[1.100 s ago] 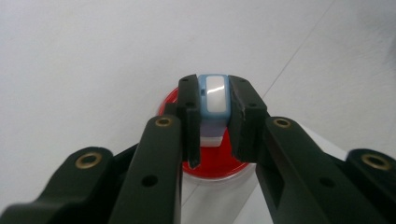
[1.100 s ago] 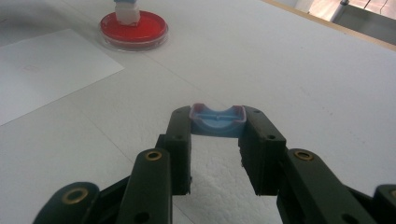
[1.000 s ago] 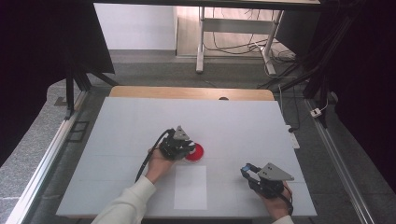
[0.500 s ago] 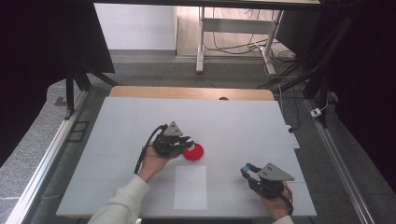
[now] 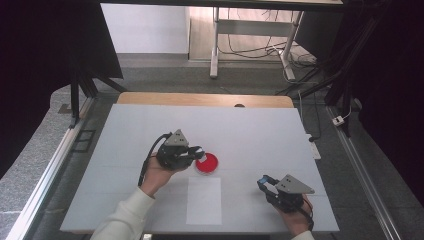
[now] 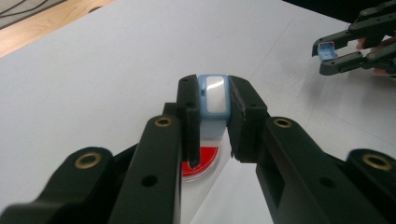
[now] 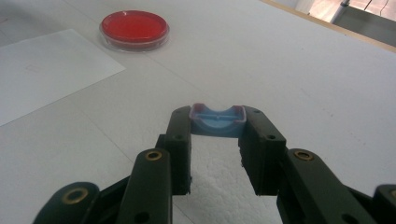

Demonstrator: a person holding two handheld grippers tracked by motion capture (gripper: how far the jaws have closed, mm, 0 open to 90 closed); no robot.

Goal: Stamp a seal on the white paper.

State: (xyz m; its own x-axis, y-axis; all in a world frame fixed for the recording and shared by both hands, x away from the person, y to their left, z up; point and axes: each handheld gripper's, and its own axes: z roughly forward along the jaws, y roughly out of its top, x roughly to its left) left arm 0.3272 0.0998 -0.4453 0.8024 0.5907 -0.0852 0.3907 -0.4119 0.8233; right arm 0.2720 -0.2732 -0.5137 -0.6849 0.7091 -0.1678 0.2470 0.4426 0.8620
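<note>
A red-filled petri dish (image 5: 206, 164) lies on the white table (image 5: 250, 130), just beyond a sheet of paper (image 5: 204, 200). My left gripper (image 5: 197, 151) hovers at the dish's left edge, shut on a small light-blue-rimmed piece (image 6: 213, 95) with a glossy white face; the dish (image 6: 205, 158) shows below the left gripper (image 6: 213, 100). At the front right, my right gripper (image 5: 263, 181) is shut on a small blue cap-like piece (image 7: 217, 122) and rests low over the table. The right gripper (image 7: 217, 123) points toward the dish (image 7: 134, 25). The right gripper (image 6: 334, 56) also appears far off.
The paper (image 7: 42, 70) lies flat between the two hands. A wooden strip (image 5: 205, 99) borders the table's far edge. Metal rails run along both sides, and cables lie on the floor behind.
The left hand has lifted and drawn back to the left off the red dish, leaving more of the dish exposed. The right hand has kept still.
</note>
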